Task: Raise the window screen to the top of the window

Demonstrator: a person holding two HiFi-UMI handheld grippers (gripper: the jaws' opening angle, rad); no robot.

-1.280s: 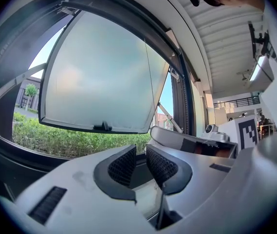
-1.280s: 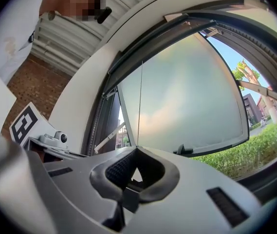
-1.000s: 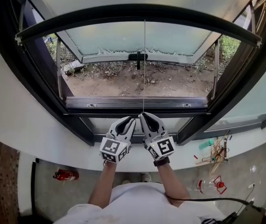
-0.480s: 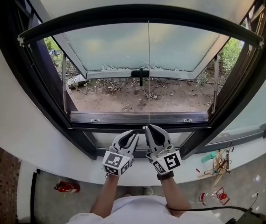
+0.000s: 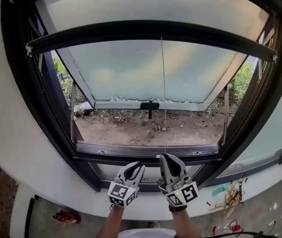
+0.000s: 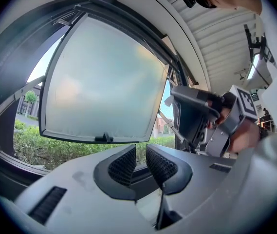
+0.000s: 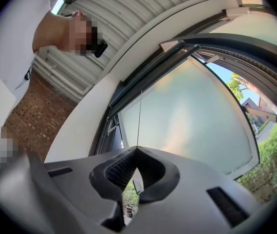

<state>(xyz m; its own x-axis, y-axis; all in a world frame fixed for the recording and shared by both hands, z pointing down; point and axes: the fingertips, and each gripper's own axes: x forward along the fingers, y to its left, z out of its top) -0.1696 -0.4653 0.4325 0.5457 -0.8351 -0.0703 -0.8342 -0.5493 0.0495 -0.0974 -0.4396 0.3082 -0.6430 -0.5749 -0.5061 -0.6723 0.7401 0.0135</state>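
A dark window frame [image 5: 252, 113] sits in a white wall [image 5: 36, 172], its frosted pane [image 5: 131, 68] swung outward over bare ground [image 5: 145, 130]. The window screen's bar [image 5: 150, 29] spans the upper opening, short of the frame's top. A thin cord [image 5: 163, 93] hangs from it into the right gripper [image 5: 165, 157], which is pinched tight on it. Beside it, the left gripper [image 5: 134, 166] has its jaws parted on nothing.

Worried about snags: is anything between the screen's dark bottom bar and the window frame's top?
Nothing visible does: the way above the dark screen bar to the black window frame's top looks clear. The right gripper is shut on its thin pull cord.
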